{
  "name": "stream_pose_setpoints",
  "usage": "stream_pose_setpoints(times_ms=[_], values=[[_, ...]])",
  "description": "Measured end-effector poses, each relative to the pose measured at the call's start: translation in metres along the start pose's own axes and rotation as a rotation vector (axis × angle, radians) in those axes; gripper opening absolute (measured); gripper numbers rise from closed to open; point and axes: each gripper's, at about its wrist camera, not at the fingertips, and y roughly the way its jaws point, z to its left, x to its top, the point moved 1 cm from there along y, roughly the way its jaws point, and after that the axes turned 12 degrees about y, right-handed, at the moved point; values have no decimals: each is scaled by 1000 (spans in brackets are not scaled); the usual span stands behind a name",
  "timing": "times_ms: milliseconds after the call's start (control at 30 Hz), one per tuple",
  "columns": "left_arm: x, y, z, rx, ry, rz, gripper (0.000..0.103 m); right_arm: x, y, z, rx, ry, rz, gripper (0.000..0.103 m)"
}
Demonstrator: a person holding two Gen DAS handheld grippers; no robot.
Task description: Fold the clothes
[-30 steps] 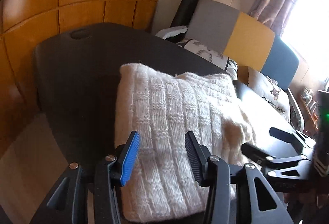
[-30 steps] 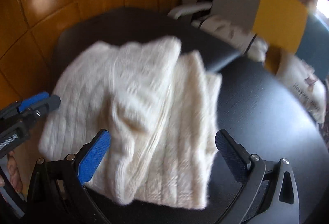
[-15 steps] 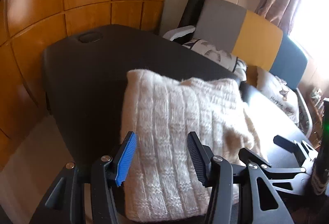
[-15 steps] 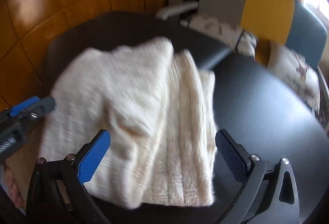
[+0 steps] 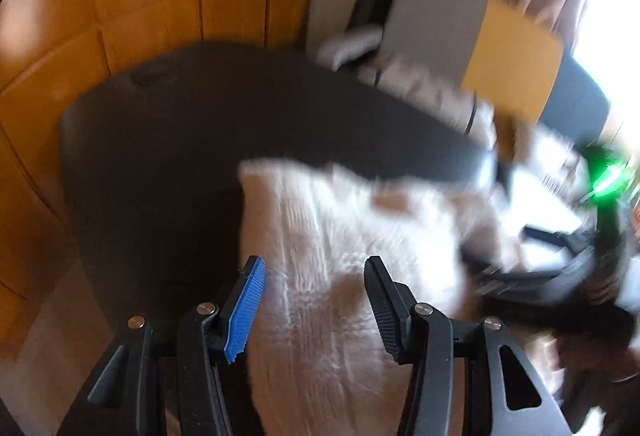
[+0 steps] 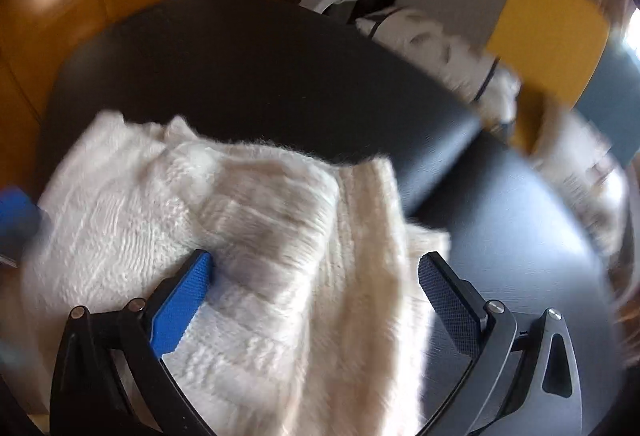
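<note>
Lying folded on the black table [image 6: 260,67], the white sweater [image 6: 280,236] runs lengthwise away from both tools. Right gripper [image 6: 316,276] spread, straddling its raised fold; left gripper [image 5: 314,288] spread over its near edge.
</note>
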Motion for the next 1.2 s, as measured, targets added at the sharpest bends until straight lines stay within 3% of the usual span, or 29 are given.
stream_pose_setpoints(times_ms=[100, 200, 333, 500, 600, 833, 1200], values=[[3, -6, 0, -4, 2, -30, 56, 2, 1, -13, 77, 68, 25, 103], [3, -24, 3, -61, -28, -57, 54, -1, -13, -18, 94, 74, -4, 103], [1, -68, 3, -70, -48, -110, 54, -14, -61, -18, 126, 87, -121, 103], [-6, -126, -13, 26, -8, -195, 57, -54, -122, -9, 120, 43, -252, 103], [-16, -155, -24, 63, -9, -248, 57, -82, -146, -4, 102, 24, -300, 103], [-30, -205, -31, 187, -4, -356, 56, -114, -186, -6, 151, 73, -364, 103], [-36, -226, -32, 127, -16, -345, 56, -125, -205, 25, 114, -60, -387, 103]])
